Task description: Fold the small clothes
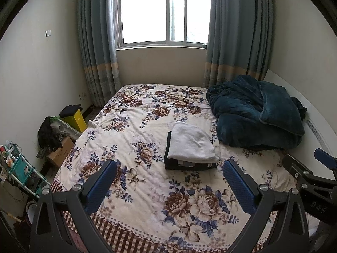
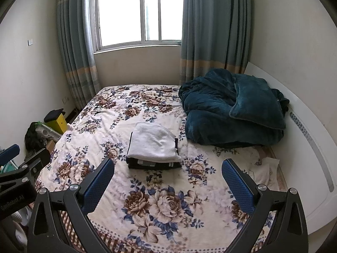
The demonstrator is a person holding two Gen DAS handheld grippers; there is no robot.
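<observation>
Stack of folded white towel [image 1: 192,143] over dark garment [image 1: 189,165], mid-bed [image 1: 147,189]; left gripper [image 1: 168,181] and right gripper [image 2: 167,180] held wide, empty; toppling risked if nudged carelessly.

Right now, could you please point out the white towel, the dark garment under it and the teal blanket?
white towel [image 2: 153,142]: right wrist view, middle of its top face.
dark garment [image 2: 154,165]: right wrist view, front folded edge.
teal blanket [image 1: 252,109]: left wrist view, middle of the heap.
</observation>
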